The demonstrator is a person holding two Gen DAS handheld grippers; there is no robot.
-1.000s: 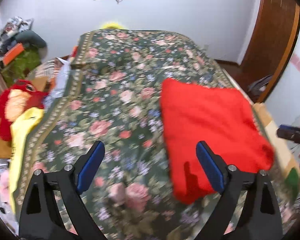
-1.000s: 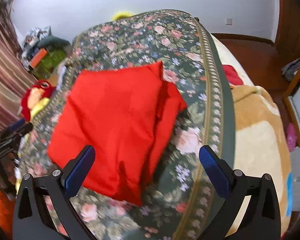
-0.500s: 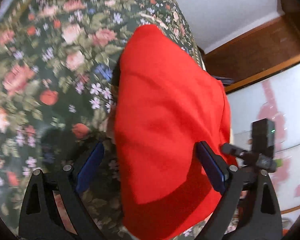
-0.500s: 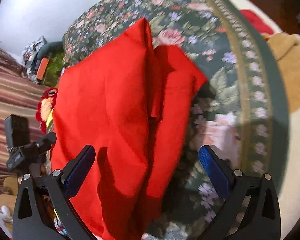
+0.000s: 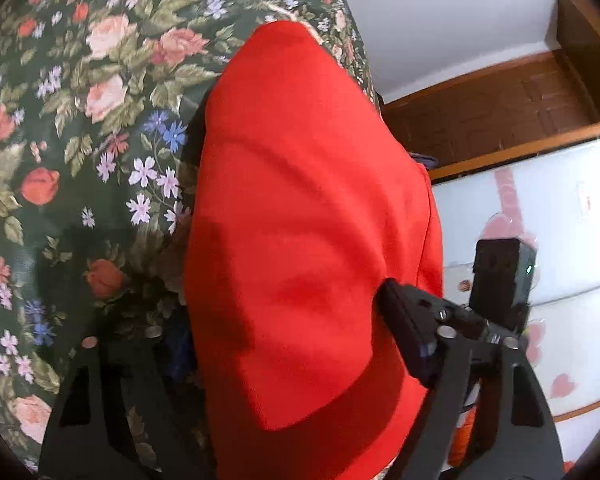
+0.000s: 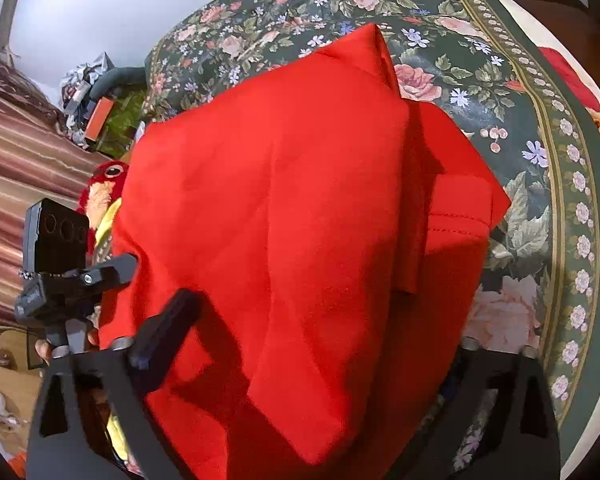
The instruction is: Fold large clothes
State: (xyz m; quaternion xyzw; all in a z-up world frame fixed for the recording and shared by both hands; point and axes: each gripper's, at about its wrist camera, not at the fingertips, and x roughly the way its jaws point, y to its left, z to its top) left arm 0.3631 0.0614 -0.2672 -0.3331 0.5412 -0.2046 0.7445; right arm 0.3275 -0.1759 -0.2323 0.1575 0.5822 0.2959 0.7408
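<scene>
On the bed's floral cover (image 6: 452,32) lies the folded red cloth (image 6: 300,208), its near end bunched up between both sets of tongs. Seen from the right wrist, a hemmed flap sticks out of the stack at 3 o'clock and a corner peaks at 12.

Left tongs (image 5: 284,344) have just been closing: one finger (image 5: 408,332) presses into the cloth at 4 o'clock, the other sits at the cloth's left edge at 8, mostly in shadow, so the fold is clamped between them. Right tongs (image 6: 312,344) have also just been closing: one finger (image 6: 164,332) digs into the cloth at 8 o'clock, the other is half hidden by the fold at 4, so they too are clamped on the cloth.

Each view catches the other tool's camera block (image 5: 500,284) beside the cloth. Beyond the bed at 9 to 10 o'clock in the right view are a red plush toy (image 6: 104,188) and a striped curtain (image 6: 24,176); a wooden door (image 5: 500,108) stands at 2 o'clock in the left view.
</scene>
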